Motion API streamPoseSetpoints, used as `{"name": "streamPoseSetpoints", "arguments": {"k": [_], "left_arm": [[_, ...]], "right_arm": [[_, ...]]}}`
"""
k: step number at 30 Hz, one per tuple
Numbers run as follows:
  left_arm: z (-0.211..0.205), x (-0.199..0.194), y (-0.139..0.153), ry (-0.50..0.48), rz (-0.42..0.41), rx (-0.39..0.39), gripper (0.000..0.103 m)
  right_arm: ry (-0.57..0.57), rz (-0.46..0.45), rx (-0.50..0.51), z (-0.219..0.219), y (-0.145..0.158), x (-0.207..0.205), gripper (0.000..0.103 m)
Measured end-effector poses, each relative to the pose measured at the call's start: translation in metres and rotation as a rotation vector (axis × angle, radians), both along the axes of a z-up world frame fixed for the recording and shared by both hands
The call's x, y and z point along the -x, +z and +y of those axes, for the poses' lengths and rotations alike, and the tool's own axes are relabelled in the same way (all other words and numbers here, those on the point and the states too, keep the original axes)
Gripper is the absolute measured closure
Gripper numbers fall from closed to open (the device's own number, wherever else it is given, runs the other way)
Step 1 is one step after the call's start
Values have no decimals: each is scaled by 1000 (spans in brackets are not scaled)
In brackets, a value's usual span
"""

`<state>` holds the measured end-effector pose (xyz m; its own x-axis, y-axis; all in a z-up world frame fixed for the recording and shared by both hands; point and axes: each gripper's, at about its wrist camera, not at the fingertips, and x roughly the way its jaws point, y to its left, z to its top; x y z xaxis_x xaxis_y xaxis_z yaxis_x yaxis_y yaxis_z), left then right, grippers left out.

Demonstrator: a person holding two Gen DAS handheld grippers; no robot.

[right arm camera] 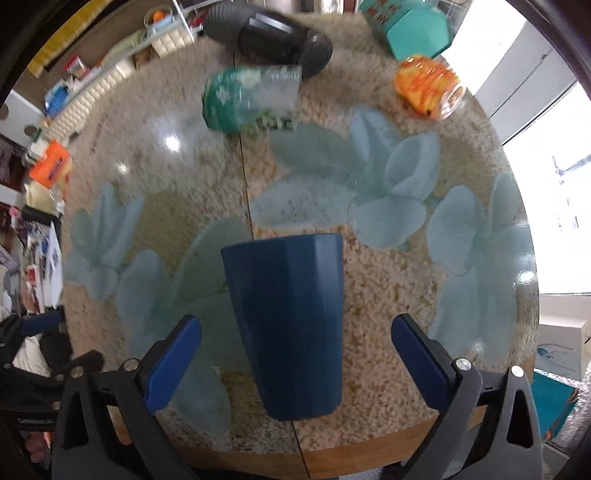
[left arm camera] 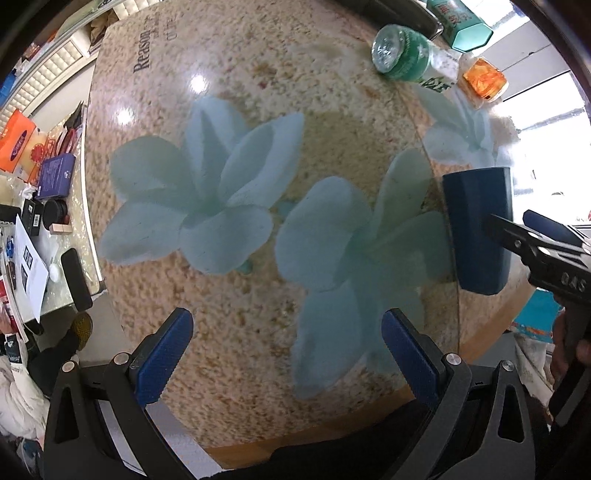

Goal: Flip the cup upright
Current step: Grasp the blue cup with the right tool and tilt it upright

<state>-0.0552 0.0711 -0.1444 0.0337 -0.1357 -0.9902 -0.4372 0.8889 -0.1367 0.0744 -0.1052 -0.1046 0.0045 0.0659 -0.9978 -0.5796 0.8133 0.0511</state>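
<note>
— Between the spread fingers of the right tongs point(right arm camera: 295, 363), what is seen?
— A blue cup point(right arm camera: 286, 321), untouched, near the table point(right arm camera: 388, 280) edge. The left tongs point(left arm camera: 286, 356) are spread too, holding nothing.

Home living or dining room. Round table point(left arm camera: 258, 92) fills centre of both views: beige speckled cover with pale blue flower print under glossy top, wooden rim at lower edge. Household items at upper right: green bottle point(left arm camera: 410, 55), teal box point(left arm camera: 461, 22), orange jar point(left arm camera: 484, 77). Cluttered side counter point(left arm camera: 79, 221) at left of left view: orange tissue pack point(left arm camera: 14, 142), purple box point(left arm camera: 55, 175), papers point(left arm camera: 31, 266). Tufted cream panel point(left arm camera: 51, 74) upper left. Bright window point(right arm camera: 546, 177) at right edge of right view.
</note>
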Motion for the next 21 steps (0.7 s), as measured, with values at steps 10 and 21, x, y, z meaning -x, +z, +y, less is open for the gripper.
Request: {"name": "streamPoseSetpoints", "arguments": {"k": [10, 21], "left_arm": [[11, 14, -14, 22, 18, 7, 0], [25, 27, -22, 65, 21, 9, 0]], "right_arm": [[28, 46, 69, 13, -32, -13, 0], [46, 110, 105, 24, -59, -11, 35]]}}
